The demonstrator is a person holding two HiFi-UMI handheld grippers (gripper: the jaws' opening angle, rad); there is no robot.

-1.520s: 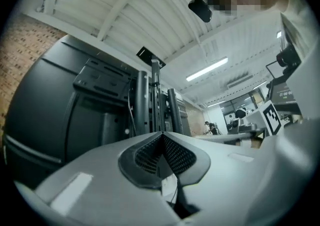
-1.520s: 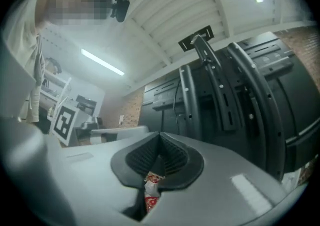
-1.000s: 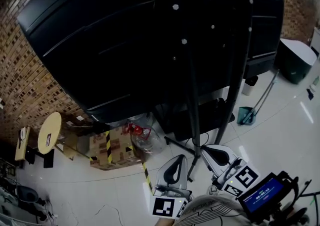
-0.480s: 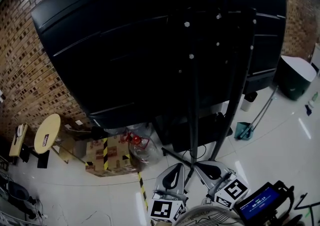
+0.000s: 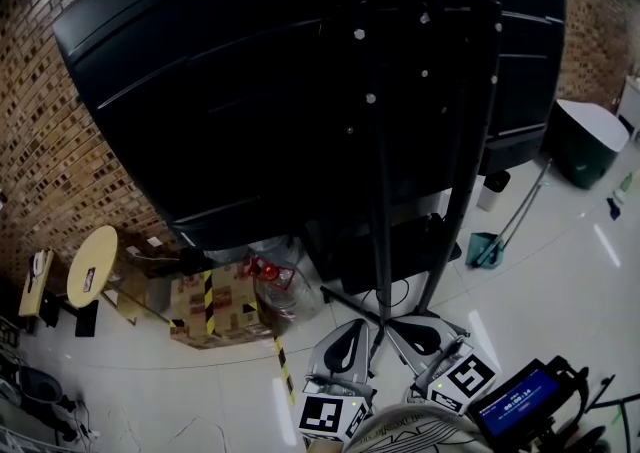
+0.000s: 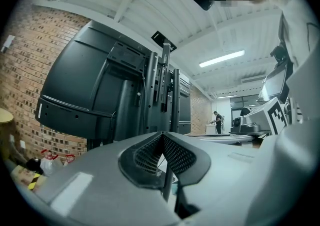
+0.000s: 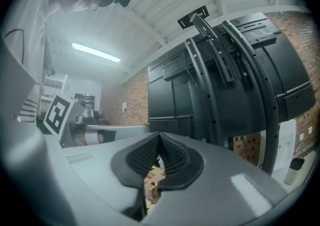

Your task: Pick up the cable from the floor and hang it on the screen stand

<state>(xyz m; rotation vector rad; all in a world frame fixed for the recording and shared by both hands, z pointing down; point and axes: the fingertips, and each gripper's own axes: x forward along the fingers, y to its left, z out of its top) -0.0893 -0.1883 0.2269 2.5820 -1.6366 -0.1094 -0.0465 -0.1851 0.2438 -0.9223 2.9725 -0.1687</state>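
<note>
The screen stand [image 5: 383, 191] rises on black poles behind a large black screen [image 5: 250, 91]. A thin black cable [image 5: 393, 293] lies looped on the white floor by the stand's foot. My left gripper [image 5: 350, 329] and right gripper [image 5: 410, 331] hang side by side just short of that foot, both pointing level at it. In the left gripper view the left gripper [image 6: 161, 135] has its jaws together with nothing between them, and the stand [image 6: 161, 80] is straight ahead. The right gripper [image 7: 160, 136] is likewise shut and empty, with the stand's curved rails [image 7: 220, 70] ahead on the right.
A cardboard box [image 5: 212, 301] with yellow-black tape and a clear plastic bag [image 5: 280, 279] sit left of the stand. A round wooden table [image 5: 90, 266] stands by the brick wall. A green dustpan [image 5: 488, 246] and a dark bin [image 5: 585, 126] are at the right.
The head view has shifted slightly. The right gripper has sunk a little and sits nearer the stand's foot. Both grippers stay shut.
</note>
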